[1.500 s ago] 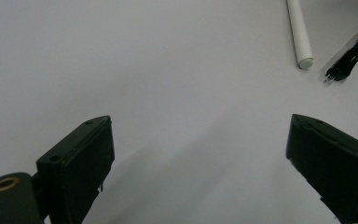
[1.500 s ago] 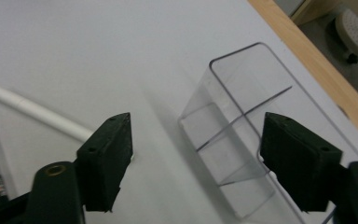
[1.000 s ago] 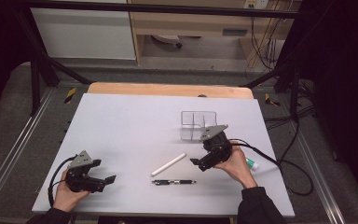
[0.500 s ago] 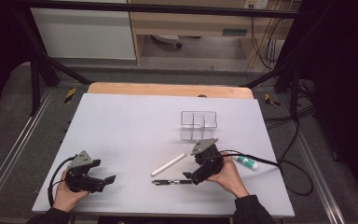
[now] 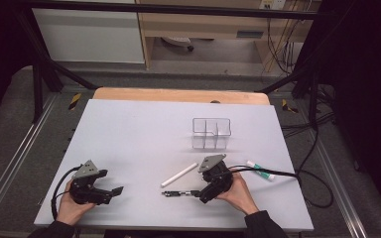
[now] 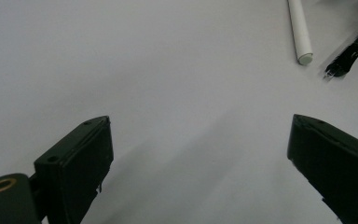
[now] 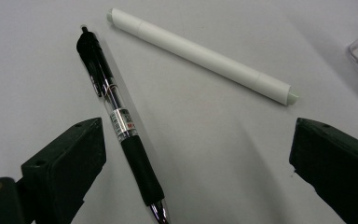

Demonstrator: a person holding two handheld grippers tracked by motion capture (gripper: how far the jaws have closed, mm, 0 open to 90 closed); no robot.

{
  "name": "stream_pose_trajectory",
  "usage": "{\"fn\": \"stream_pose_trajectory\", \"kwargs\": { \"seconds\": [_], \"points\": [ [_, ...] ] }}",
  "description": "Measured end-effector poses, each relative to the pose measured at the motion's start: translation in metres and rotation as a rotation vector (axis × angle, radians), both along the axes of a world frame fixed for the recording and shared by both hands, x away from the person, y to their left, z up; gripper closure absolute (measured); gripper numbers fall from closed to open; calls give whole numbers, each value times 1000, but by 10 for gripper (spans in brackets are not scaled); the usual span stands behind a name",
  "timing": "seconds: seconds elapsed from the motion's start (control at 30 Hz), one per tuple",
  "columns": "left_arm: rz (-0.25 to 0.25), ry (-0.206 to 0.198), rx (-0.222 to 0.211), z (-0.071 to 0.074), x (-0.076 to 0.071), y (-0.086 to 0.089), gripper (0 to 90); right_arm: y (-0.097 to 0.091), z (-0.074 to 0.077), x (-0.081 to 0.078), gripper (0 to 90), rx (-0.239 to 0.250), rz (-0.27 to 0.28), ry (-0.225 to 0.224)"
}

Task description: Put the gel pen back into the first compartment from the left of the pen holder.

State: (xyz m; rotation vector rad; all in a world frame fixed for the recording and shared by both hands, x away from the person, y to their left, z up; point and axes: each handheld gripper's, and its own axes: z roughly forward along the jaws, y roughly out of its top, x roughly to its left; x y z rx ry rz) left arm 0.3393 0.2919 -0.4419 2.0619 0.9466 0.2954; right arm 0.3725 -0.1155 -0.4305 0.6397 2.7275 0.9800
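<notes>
Two jaws of the right gripper stood wide apart over the black pen, gripping nothing. The pen lay flat on the tabletop, near the front edge, its rubber grip close to the left-hand jaw in the right gripper view and its tip pointing back between the jaws.

From where I stood, the risk was in that offset. The pen sat well off-centre in the gap and aslant to the jaws, so a closing squeeze could have pushed it sideways or rolled it instead of pinching it. A round barrel on a smooth top slips easily, and a grab at the clear section rather than the rubber grip might have let it squirt out.

Just beyond lay the white pen, apart from the black one but near enough that a wide jaw coming down could have nudged it or caught both together. Farther back stood the clear organizer, out of the way. A green-and-white tube lay by the right gripper's cable, well clear.

Over on the other side, the left gripper rested open in the person's hand, holding nothing and far from the pens.
</notes>
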Motion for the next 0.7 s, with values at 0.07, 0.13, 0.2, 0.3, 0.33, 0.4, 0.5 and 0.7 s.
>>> {"fn": "stream_pose_trajectory", "kwargs": {
  "seconds": [0.07,0.13,0.2,0.3,0.33,0.4,0.5,0.7],
  "points": [
    [0,1,0,0,0,0,68,1,-2,-1,68,2,9,6],
    [-1,1,0,0,0,0,68,2,-3,-1,92,0,20,12],
    [-2,0,2,0,0,0,68,2,-5,-2,131,4,34,15],
    [-3,1,5,0,0,-1,68,3,-6,-3,200,5,60,19],
    [-3,2,6,0,0,-1,68,3,-6,-3,237,6,73,17],
    [-5,2,7,0,0,-2,68,3,-7,-5,293,9,91,20],
    [-6,0,10,0,0,-2,68,3,-8,-6,377,5,129,20],
    [-7,2,12,0,0,-3,68,1,-8,-11,535,-2,182,16]
  ]
}}
